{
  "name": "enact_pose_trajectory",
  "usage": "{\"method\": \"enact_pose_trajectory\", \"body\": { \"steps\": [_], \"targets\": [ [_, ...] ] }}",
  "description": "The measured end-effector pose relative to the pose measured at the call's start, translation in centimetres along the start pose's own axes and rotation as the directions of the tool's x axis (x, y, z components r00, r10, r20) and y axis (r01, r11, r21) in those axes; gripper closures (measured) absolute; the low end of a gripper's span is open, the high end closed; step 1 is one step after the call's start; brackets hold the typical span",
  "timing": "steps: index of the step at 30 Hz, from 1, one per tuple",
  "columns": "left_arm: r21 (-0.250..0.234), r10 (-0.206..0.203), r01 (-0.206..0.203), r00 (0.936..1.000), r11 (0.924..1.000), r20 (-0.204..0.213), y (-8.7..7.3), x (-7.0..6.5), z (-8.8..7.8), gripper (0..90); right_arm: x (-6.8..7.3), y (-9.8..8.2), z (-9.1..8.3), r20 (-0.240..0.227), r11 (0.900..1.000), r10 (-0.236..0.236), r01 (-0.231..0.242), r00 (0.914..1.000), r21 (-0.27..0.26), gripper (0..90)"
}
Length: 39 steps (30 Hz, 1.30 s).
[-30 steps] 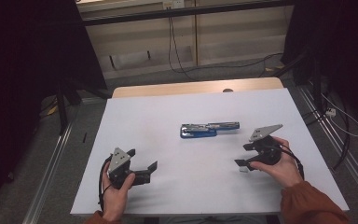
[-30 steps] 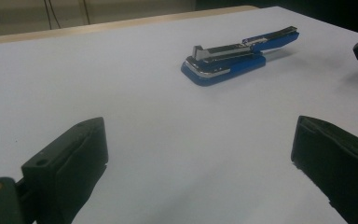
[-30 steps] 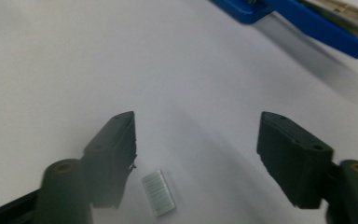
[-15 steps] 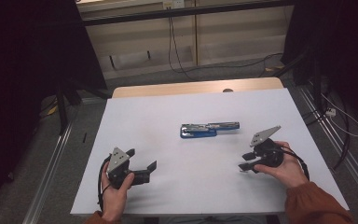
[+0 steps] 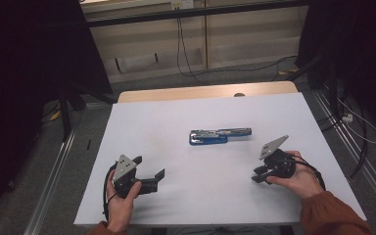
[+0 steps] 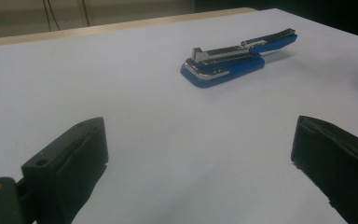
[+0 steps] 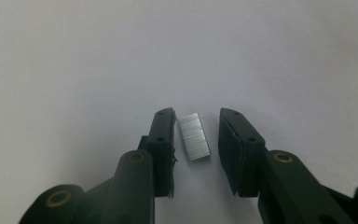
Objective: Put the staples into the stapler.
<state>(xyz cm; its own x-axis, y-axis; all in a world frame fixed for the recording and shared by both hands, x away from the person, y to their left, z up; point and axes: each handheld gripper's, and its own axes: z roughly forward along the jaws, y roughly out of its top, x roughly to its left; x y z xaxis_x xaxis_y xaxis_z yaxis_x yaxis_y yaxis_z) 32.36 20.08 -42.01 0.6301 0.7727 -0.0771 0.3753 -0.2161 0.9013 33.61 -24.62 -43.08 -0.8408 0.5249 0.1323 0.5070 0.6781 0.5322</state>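
White sheet covering the worktop (image 5: 142,122), with a strip of bare wood showing at its far edge and grey floor with cables beyond. Right claw (image 7: 196,135): tipped down at the sheet, jaws narrowed to a small gap and just been closing, a strip of staples (image 7: 194,137) lying flat between them; thin gaps of white show on both sides of the strip, so the pads do not yet appear to press it. The strip sits lengthwise along the gap, which suits a pinch across its short width. Seen from the high view, the right claw (image 5: 257,176) is held low by the person's hand near the right front of the sheet. Left claw (image 6: 200,163): jaws wide apart, nothing between them, resting low and pointed across the sheet towards the stapler (image 6: 235,58), apparently waiting in reserve; in the high view it sits at the left front (image 5: 157,175). Stapler: blue body with metal top, swung open and lying flat near the middle of the sheet (image 5: 219,135), well apart from both claws, its open magazine presumably ready to take the strip. No brand, label or writing can be read on any item.
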Motion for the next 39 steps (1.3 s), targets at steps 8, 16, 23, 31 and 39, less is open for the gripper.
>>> {"method": "enact_pose_trajectory", "body": {
  "steps": [8, 16, 23, 31, 39],
  "targets": [
    [0.022, 0.008, -0.008, 0.9999, 0.9997, 0.013, -0.08, -0.11, 0.24, 3.9, 0.10, 0.01, 0.25, -0.001, 1.000, -0.024, 0.024, 0.9997, 0.015, 73.2],
    [0.024, 0.008, -0.008, 0.9998, 0.9997, 0.017, -0.10, -0.10, 0.25, 3.9, 0.22, -0.01, 0.32, 0.003, 0.999, -0.027, 0.027, 0.9996, 0.018, 73.7],
    [0.026, 0.004, -0.005, 0.9997, 0.9997, 0.023, -0.10, -0.13, 0.38, 3.9, 0.39, 0.00, 0.38, 0.021, 0.998, -0.059, 0.058, 0.9981, 0.024, 74.9],
    [0.028, 0.006, -0.007, 0.9997, 0.9996, 0.023, -0.10, -0.14, 0.39, 3.9, 0.55, 0.10, 0.38, 0.034, 0.997, -0.073, 0.072, 0.9968, 0.030, 79.0],
    [0.030, 0.009, -0.010, 0.9997, 0.9995, 0.024, -0.10, -0.11, 0.40, 3.9, 0.86, 0.15, 0.37, 0.047, 0.996, -0.082, 0.081, 0.9955, 0.032, 79.1]
  ]
}}
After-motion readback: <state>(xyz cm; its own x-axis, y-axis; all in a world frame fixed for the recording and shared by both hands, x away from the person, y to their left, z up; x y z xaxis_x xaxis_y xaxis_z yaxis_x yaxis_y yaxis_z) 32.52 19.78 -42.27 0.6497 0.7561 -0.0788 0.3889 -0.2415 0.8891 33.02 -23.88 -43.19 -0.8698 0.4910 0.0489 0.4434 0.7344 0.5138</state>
